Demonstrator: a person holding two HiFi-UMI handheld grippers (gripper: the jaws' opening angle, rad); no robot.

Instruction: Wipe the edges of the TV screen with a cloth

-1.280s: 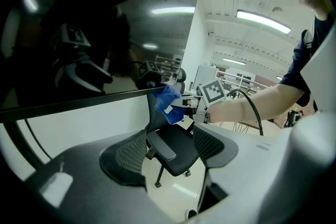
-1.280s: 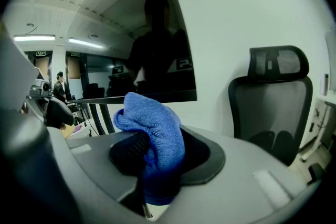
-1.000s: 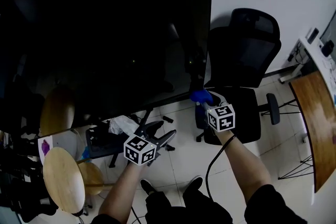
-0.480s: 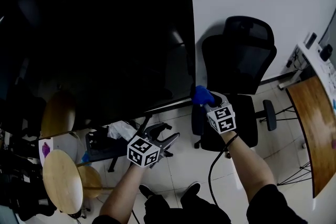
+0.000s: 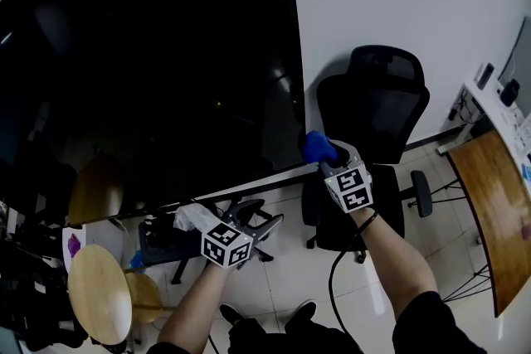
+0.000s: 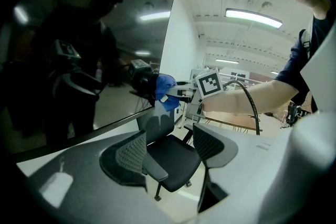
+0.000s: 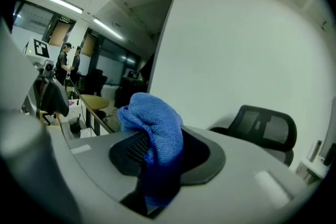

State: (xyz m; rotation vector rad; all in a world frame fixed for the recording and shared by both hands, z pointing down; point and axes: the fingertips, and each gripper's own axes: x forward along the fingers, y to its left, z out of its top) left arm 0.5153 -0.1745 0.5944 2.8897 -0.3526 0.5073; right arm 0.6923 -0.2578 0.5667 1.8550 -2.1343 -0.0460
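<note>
The big dark TV screen (image 5: 158, 70) fills the upper left of the head view; its right edge runs down to a lower right corner. My right gripper (image 5: 325, 157) is shut on a blue cloth (image 5: 318, 147), which sits against that edge just above the corner. In the right gripper view the cloth (image 7: 155, 131) bulges out between the jaws, with the TV's edge (image 7: 168, 18) behind it. My left gripper (image 5: 261, 215) hangs lower, below the TV's bottom edge, open and holding nothing. In the left gripper view it (image 6: 170, 139) looks toward the cloth (image 6: 165, 89) and the screen (image 6: 79, 60).
A black office chair (image 5: 373, 112) stands against the white wall just right of the TV. Round wooden stools (image 5: 99, 286) are at lower left. A wooden desk (image 5: 498, 211) is at far right. A crumpled white bag (image 5: 195, 218) and stand legs lie under the TV.
The right gripper with the cloth has moved from the TV's lower right corner slightly up along its right edge. The head view has tilted up. The left gripper has stayed low and open.
</note>
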